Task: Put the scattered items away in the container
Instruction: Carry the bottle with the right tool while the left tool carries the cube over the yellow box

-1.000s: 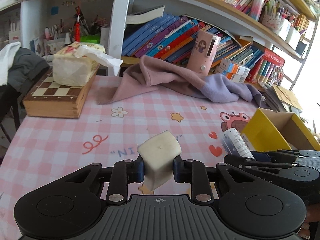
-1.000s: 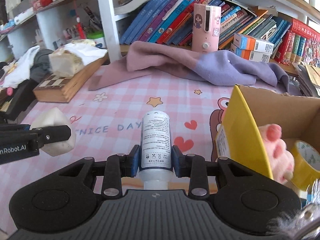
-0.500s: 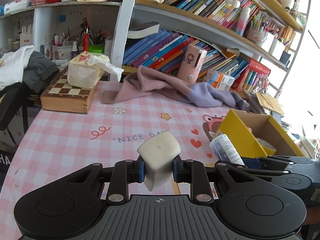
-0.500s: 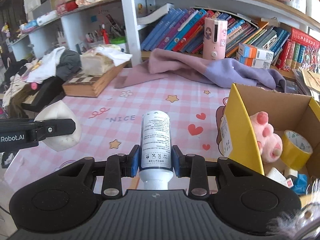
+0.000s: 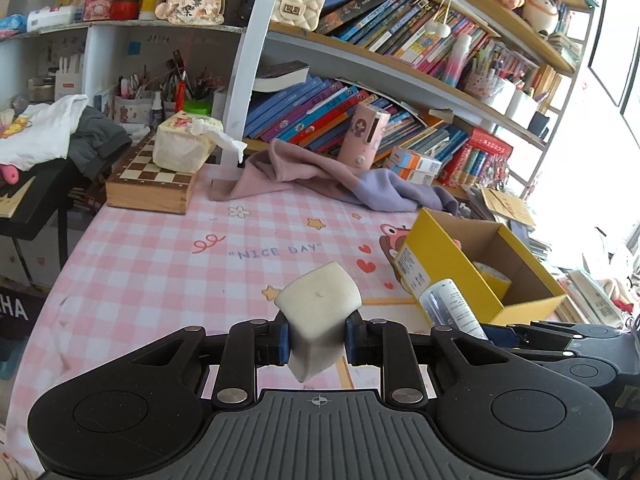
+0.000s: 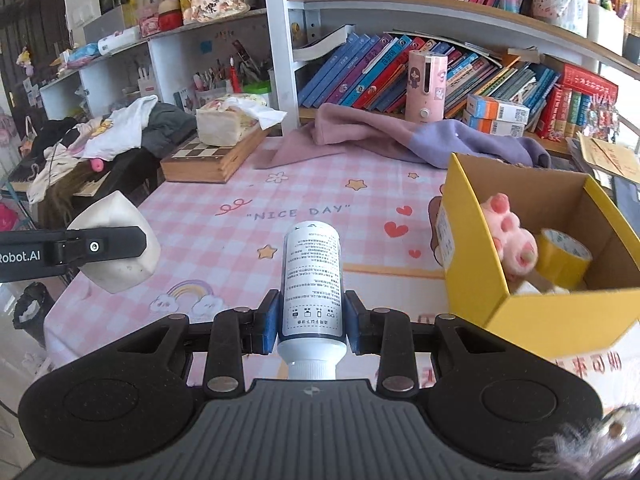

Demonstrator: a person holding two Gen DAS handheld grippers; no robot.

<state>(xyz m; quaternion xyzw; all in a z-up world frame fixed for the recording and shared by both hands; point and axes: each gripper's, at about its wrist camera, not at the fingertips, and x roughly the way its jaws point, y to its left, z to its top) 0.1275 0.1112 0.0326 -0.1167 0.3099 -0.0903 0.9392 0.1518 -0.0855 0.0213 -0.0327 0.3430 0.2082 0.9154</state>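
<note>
The left gripper [image 5: 316, 340] was clamped on a cream block [image 5: 318, 300], the right gripper [image 6: 311, 320] on a white bottle [image 6: 312, 276] — both held above the pink checked surface [image 5: 160, 264]. Only the right wrist view looked into the yellow box [image 6: 472, 264], showing a pink plush paw [image 6: 510, 236] and a yellow tape roll [image 6: 564, 256]. Since a second earlier both grippers had drawn back and up — more shelving and surface showed.
</note>
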